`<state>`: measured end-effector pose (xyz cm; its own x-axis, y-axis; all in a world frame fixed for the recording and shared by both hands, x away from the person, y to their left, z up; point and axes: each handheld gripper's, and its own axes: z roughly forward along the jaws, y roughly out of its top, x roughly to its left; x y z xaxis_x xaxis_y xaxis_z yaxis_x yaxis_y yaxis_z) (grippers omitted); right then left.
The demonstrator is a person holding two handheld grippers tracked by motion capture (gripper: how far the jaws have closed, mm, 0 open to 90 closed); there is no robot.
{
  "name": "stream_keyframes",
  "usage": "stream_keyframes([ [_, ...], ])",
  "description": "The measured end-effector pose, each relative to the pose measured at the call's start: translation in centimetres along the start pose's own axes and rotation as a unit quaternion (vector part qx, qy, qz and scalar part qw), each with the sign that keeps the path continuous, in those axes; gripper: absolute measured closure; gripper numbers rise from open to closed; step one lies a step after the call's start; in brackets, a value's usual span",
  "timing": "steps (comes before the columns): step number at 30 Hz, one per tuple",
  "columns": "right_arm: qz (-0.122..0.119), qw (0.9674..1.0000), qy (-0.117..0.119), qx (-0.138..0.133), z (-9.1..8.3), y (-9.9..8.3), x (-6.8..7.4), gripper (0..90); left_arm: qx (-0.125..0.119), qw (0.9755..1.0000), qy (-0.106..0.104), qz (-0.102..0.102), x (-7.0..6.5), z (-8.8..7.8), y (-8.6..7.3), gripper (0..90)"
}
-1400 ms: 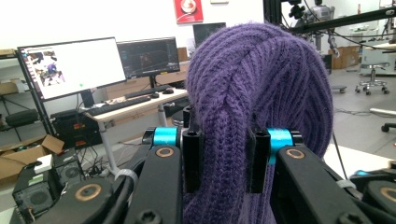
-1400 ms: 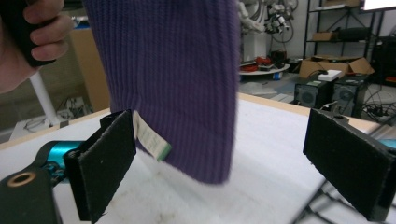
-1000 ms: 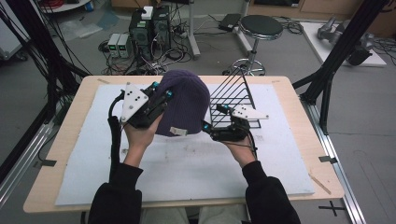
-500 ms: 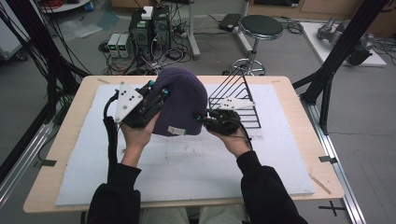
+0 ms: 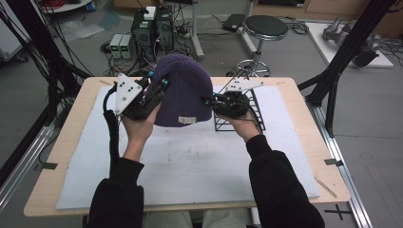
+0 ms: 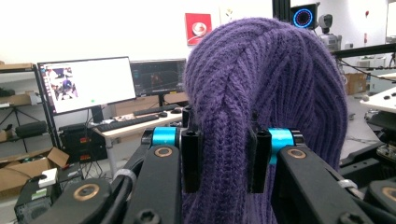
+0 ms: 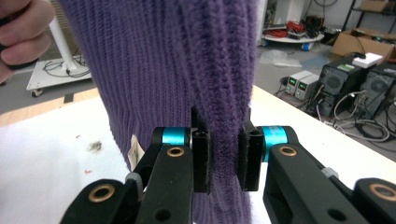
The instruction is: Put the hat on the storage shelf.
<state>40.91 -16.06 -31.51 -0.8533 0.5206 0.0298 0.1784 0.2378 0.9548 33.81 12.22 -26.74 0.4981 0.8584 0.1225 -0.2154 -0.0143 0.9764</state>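
A purple knit beanie (image 5: 183, 90) with a small white label hangs in the air above the table, held up between both hands. My left gripper (image 5: 159, 88) is shut on a fold at the beanie's left edge; in the left gripper view the knit (image 6: 261, 88) is bunched between the two black jaws (image 6: 226, 156). My right gripper (image 5: 207, 101) has just closed and pinches the beanie's right edge. The right gripper view shows the purple fabric (image 7: 187, 60) squeezed between the pads (image 7: 224, 154).
A black wire rack (image 5: 247, 111) stands on the white mat (image 5: 199, 166) just behind and under my right hand. The wooden table (image 5: 304, 123) edges frame the mat. Beyond the table are a stool (image 5: 263, 26), computers (image 5: 152, 26) and cables on the floor.
The beanie has been lifted higher off the mat. My right gripper moved from in front of the wire rack up to the beanie's right edge and shut on it. The left hand kept its grip.
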Motion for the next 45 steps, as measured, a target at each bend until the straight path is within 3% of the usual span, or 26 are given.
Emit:
stream_keyframes([
  [1,0.016,0.9999,0.004,0.004,-0.1,0.2,-0.6,79.5,0.003,1.0,-0.003,0.005,-0.1,0.4,0.0,73.4],
  [3,0.017,0.9998,0.001,0.009,-0.1,0.2,-0.7,79.4,0.009,0.9999,-0.004,0.013,-0.1,1.2,0.1,73.4],
  [4,0.018,0.9997,-0.014,0.011,-0.3,0.1,-1.2,79.3,0.011,0.9998,-0.007,0.013,-0.2,1.6,0.0,73.5],
  [7,0.023,0.9994,-0.022,0.013,-0.6,0.0,-1.7,79.3,0.015,0.9996,-0.013,0.017,-0.6,2.9,-0.1,73.4],
  [8,0.024,0.999,-0.034,0.017,-1.0,-0.1,-2.2,79.3,0.017,0.9995,-0.015,0.02,-0.8,3.3,-0.1,73.5],
  [13,0.026,0.9981,-0.054,0.018,-2.1,-0.1,-3.4,79.2,0.02,0.9993,-0.026,0.018,-1.8,4.9,-0.2,73.4],
  [15,0.039,0.9969,-0.067,0.016,-2.9,-0.1,-4.4,79.1,0.018,0.9991,-0.033,0.022,-2.4,5.6,-0.3,73.3],
  [18,0.038,0.9957,-0.083,0.017,-3.7,-0.2,-5.2,79.0,0.018,0.9985,-0.04,0.032,-3.2,6.4,-0.4,73.2],
  [25,0.046,0.9924,-0.111,0.024,-4.8,-0.5,-6.2,78.6,0.022,0.9978,-0.05,0.038,-4.5,8.1,-0.5,73.1],
  [37,0.044,0.9886,-0.144,0.009,-7.5,-0.9,-7.2,77.8,0.01,0.9981,-0.055,0.026,-5.9,10.1,-0.9,72.2],
  [40,0.044,0.9872,-0.153,0.002,-8.4,-0.9,-7.5,77.8,0.008,0.9983,-0.057,0.011,-6.2,10.6,-1.1,72.2],
  [45,0.038,0.9838,-0.175,0.002,-10.0,-1.2,-8.0,77.8,0.007,0.9978,-0.064,0.012,-7.2,11.7,-1.8,72.4],
])
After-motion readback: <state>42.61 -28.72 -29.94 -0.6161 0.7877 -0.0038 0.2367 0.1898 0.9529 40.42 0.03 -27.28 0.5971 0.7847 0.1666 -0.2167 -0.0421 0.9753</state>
